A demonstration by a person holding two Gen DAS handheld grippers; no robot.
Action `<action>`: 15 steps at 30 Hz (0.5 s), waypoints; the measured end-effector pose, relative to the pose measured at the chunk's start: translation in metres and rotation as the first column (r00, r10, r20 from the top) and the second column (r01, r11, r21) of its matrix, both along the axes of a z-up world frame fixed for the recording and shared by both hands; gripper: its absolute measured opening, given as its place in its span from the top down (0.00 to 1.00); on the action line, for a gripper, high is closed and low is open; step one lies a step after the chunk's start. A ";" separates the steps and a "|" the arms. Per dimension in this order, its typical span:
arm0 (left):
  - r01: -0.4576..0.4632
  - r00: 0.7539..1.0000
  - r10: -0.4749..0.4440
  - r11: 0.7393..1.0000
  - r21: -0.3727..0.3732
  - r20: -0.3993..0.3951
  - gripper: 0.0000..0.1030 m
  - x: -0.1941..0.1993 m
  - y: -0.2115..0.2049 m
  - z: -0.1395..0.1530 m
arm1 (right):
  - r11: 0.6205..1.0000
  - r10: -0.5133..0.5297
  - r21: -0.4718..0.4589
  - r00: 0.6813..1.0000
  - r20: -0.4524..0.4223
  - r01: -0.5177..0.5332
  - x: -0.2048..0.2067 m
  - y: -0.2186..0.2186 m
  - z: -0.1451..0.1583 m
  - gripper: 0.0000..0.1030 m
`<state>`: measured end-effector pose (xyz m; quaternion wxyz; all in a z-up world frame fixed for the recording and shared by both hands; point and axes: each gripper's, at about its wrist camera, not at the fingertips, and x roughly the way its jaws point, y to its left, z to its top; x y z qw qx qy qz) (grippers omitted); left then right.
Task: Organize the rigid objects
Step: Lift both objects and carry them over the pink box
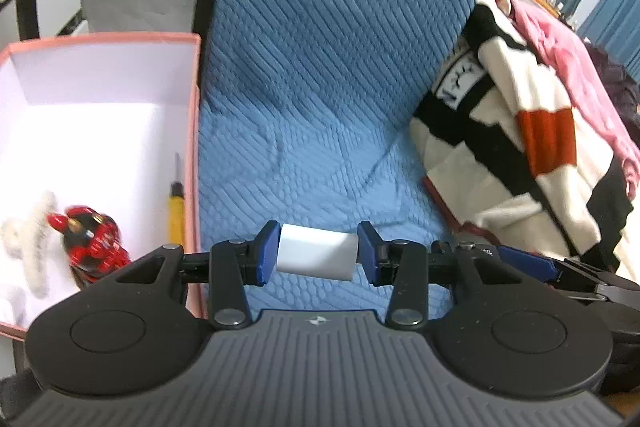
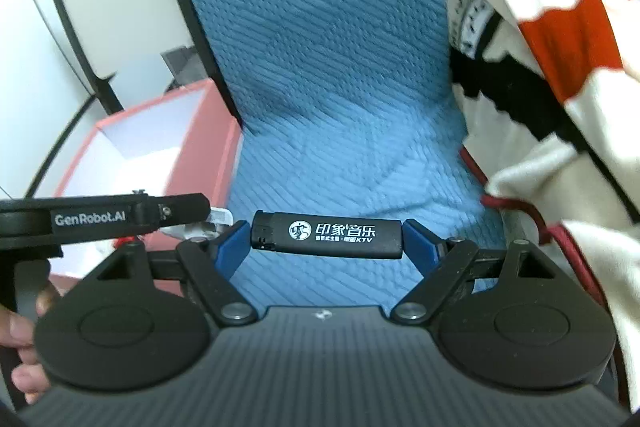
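Left hand-held gripper [image 1: 318, 251]: closed on a small white block [image 1: 316, 251], pinched end to end between its blue pads, held above the blue quilted cover [image 1: 320, 67].
Right hand-held gripper [image 2: 326, 237]: clamped on a black lighter [image 2: 326, 235] with white print, held crosswise by its two ends over the same cover.
Pink box [image 1: 194, 131]: open, white inside, at the cover's left edge, just left of the left hand-held gripper.
Box contents: yellow-handled screwdriver [image 1: 176, 203] along the right wall; red and black toy [image 1: 92, 243] and a fluffy white item [image 1: 28, 235] toward the near left.
Patterned blanket [image 1: 520, 155]: heaped on the cover's right side.
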<state>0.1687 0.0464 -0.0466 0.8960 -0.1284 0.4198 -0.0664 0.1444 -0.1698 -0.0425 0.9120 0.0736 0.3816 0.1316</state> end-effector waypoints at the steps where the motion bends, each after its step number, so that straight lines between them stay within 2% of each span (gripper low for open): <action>1: -0.004 1.000 0.004 1.000 0.000 0.008 0.53 0.000 0.005 0.005 | 1.000 0.005 0.004 1.000 0.008 -0.005 0.000 0.004 0.005 0.18; 15: -0.108 0.989 0.110 0.994 -0.024 0.095 0.53 -0.009 0.092 0.071 | 0.991 0.130 0.020 0.985 0.112 -0.133 0.011 0.067 0.067 0.18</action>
